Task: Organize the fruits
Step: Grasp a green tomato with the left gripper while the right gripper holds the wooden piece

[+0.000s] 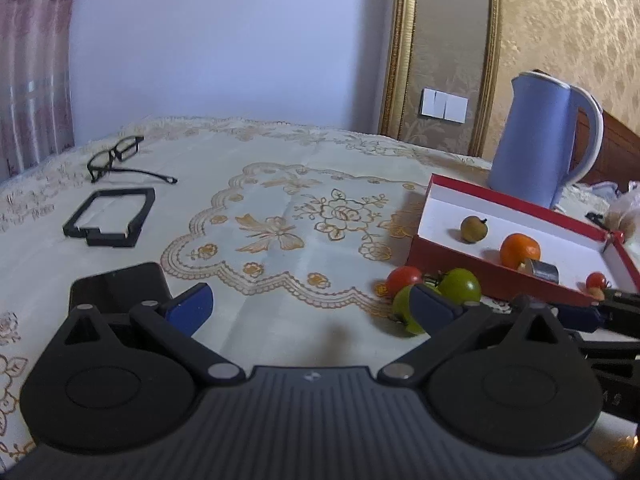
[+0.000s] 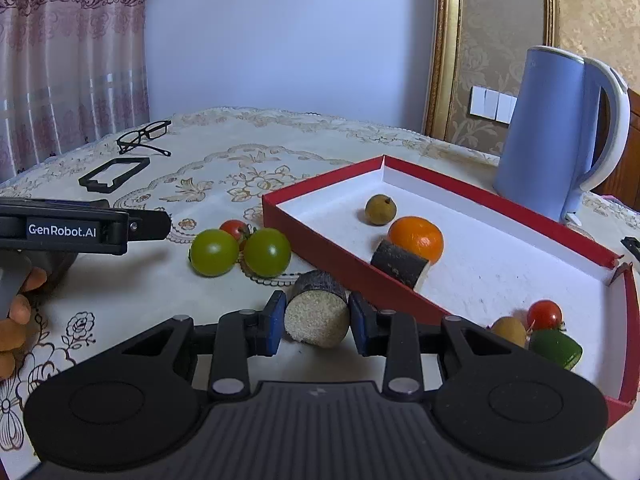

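My right claw (image 2: 316, 322) has its pads against both sides of a dark-skinned sugarcane piece (image 2: 318, 312) on the surface (image 2: 132, 300), just outside the red tray (image 2: 332, 236). Two green tomatoes (image 2: 214, 253) sit nearby; an orange (image 2: 417, 238) lies inside.

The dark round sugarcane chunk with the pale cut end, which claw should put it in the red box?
Right. The right claw already brackets the dark sugarcane chunk, beside the red box. The left claw is open and empty.
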